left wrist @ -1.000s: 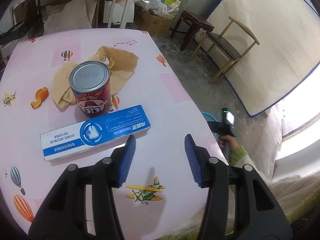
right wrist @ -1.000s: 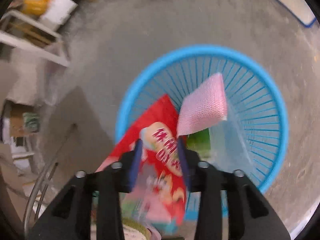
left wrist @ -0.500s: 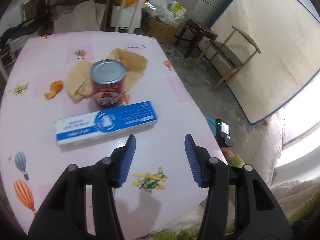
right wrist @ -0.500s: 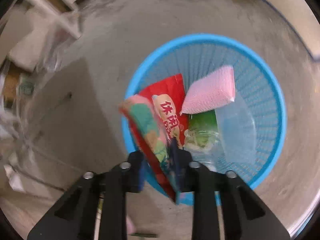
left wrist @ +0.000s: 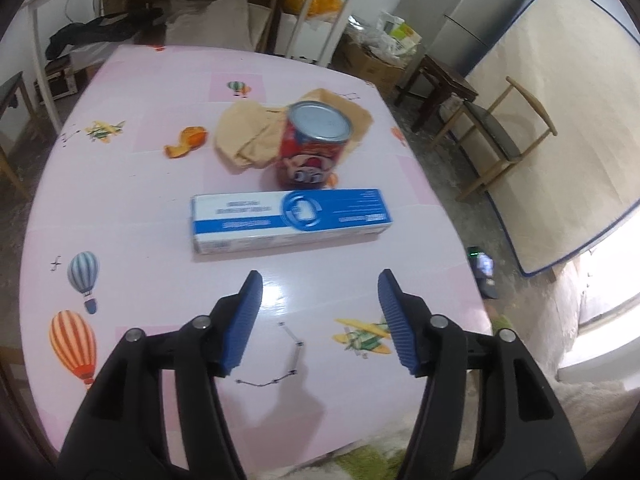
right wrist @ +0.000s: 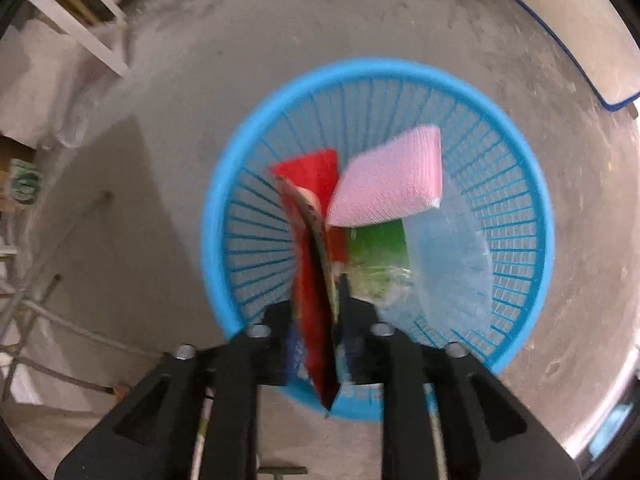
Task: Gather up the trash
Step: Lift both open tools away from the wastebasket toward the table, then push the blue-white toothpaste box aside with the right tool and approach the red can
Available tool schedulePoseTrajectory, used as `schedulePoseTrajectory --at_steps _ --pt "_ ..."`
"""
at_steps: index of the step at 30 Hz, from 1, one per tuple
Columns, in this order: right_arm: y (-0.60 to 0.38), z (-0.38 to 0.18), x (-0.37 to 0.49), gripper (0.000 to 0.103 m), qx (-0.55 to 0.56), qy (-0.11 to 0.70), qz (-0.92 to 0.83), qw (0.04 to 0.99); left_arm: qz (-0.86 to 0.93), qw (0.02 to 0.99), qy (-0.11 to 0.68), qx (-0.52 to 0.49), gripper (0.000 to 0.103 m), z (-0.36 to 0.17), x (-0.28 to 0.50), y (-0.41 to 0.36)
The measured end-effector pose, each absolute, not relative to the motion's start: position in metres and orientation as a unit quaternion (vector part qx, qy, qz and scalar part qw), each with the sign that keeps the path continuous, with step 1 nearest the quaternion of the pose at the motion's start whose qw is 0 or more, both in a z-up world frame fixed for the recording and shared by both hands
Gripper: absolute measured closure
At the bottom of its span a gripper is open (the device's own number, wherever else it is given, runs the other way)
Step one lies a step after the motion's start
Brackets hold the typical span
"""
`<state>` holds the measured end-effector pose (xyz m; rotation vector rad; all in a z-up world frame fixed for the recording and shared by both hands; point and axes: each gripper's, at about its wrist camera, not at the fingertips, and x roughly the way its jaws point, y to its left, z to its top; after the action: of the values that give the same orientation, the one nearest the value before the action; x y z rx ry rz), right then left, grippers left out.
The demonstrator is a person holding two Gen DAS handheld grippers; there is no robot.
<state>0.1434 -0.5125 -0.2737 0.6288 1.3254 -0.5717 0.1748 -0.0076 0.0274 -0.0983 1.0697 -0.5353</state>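
- Left view first: the left gripper [left wrist: 320,276] hangs over the pink worktop [left wrist: 160,280]. Its jaws have just been opening and stand wide, with nothing between them.
- The cloth on that worktop is printed with hot-air balloons and little aeroplanes, with a glossy sheen under the jaws.
- At the far left of the litter is a scrap of orange peel [left wrist: 188,142]. Next comes crumpled brown paper [left wrist: 248,136], and a can [left wrist: 314,142] stands upright against it.
- The can has a plain silver lid and a red label with a cartoon face (any lettering is too blurred to read).
- In front of the can a long blue-and-white box [left wrist: 290,216] lies flat. It carries a round emblem and lines of print, none of them legible.
- To the right of the worktop are a grey fridge [left wrist: 476,12], a wooden chair [left wrist: 504,136] and a mattress [left wrist: 560,120] leaning on the wall.
- Right view: the right gripper [right wrist: 318,300] points down at a blue basket [right wrist: 532,184] on the bare concrete floor [right wrist: 200,80].
- Its jaws have just been opening. A red snack wrapper [right wrist: 312,280] sits edge-on between them, loose and blurred, over the basket's near rim.
- Already in the basket are a pink textured pad [right wrist: 392,180], a green packet [right wrist: 380,240] and clear plastic [right wrist: 452,272].
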Motion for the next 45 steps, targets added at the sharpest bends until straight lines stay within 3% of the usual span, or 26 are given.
schedulePoseTrajectory --at_steps 2,4,10,17,21,25,29,31,33,38,45 --pt "-0.508 -0.247 0.137 0.045 0.277 0.576 -0.259 0.724 -0.246 0.829 0.500 -0.044 0.042 0.024 0.174 -0.001" --pt "-0.502 -0.218 0.126 0.040 0.290 0.554 -0.247 0.740 -0.242 0.831 0.498 -0.043 0.039 0.022 0.174 0.005" --pt "-0.473 -0.127 0.089 0.037 0.311 0.484 -0.227 0.786 -0.230 0.843 0.484 -0.041 0.031 0.019 0.173 0.023" --pt "-0.402 -0.008 0.088 0.028 0.306 0.377 -0.117 0.867 -0.209 0.851 0.479 -0.057 0.029 0.014 0.180 0.047" --pt "-0.349 0.018 0.122 0.028 0.298 0.358 -0.016 0.885 -0.202 0.853 0.475 -0.074 0.029 0.008 0.189 0.053" --pt "-0.294 0.011 0.181 0.029 0.258 0.393 0.040 0.882 -0.197 0.851 0.481 -0.077 0.030 -0.002 0.203 0.052" --pt "-0.275 -0.009 0.236 0.046 0.289 0.423 0.066 0.856 -0.179 0.842 0.499 -0.100 0.033 -0.018 0.223 0.055" --pt "-0.268 -0.024 0.261 0.056 0.305 0.441 0.055 0.842 -0.178 0.831 0.514 -0.116 0.048 -0.027 0.228 0.058" --pt "-0.268 -0.043 0.285 0.062 0.319 0.461 0.047 0.827 -0.194 0.810 0.538 -0.130 0.055 -0.037 0.229 0.060" --pt "-0.257 -0.086 0.298 0.082 0.365 0.504 0.108 0.775 -0.201 0.798 0.552 -0.134 0.056 -0.049 0.216 0.064" --pt "-0.197 -0.076 0.224 0.082 0.342 0.559 0.241 0.716 -0.190 0.799 0.553 -0.142 0.056 -0.048 0.204 0.091"
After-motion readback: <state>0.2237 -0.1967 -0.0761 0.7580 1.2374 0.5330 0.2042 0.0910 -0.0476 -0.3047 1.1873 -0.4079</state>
